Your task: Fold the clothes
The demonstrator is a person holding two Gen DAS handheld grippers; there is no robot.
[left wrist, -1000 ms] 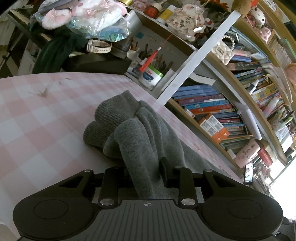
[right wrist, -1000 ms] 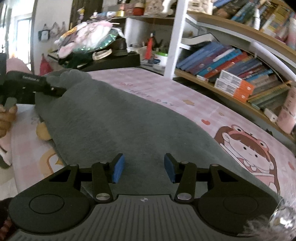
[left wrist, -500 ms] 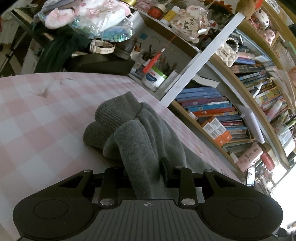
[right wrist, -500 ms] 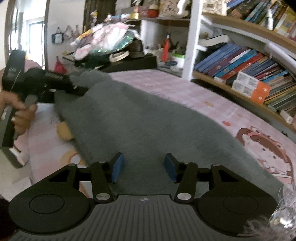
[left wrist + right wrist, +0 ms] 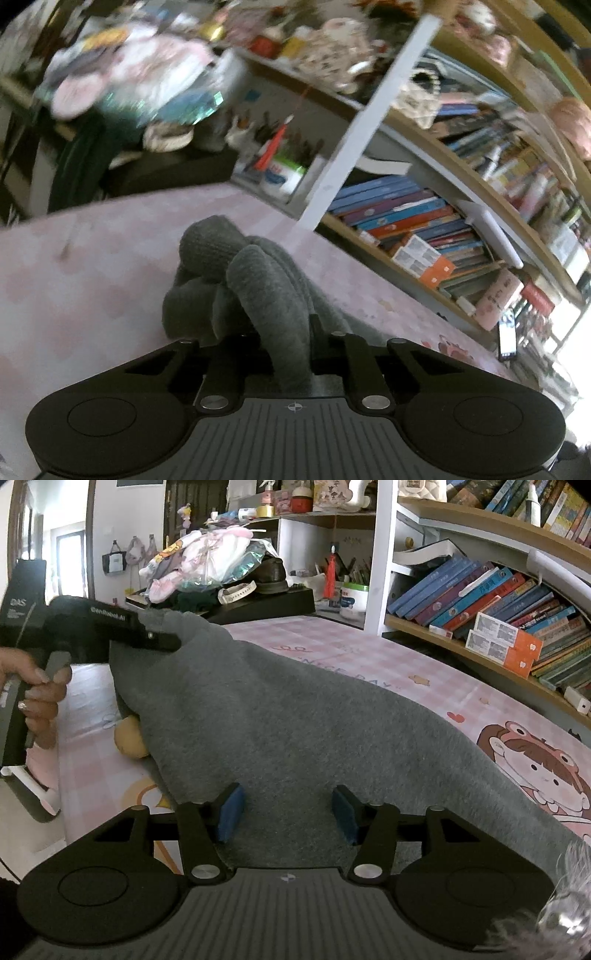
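The main risk, as I judged it, was the bunched fabric slipping out of the left gripper [image 5: 286, 334] while it was lifted: the gripper had only a thick wad of the grey garment [image 5: 295, 720] between its fingers, and a knit that heavy could pull free or drag the rest crooked, spoiling the fold. A second risk was the right gripper [image 5: 286, 814] closing on nothing, since its blue pads [image 5: 231, 812] stood well apart over the near part of the cloth and held nothing; whether they touched the cloth I could not tell. The left gripper was clamped on the garment, a rolled fold standing up between its fingers and spilling forward. Seen from the right wrist, that gripper held one corner raised at the far left, in the person's hand [image 5: 37, 698]. The garment lay spread across the pink checked sheet [image 5: 369, 657], part of it over a cartoon print [image 5: 535, 764]. Beyond stood a bookshelf [image 5: 498, 602]; a swift lift could swing the cloth towards it.
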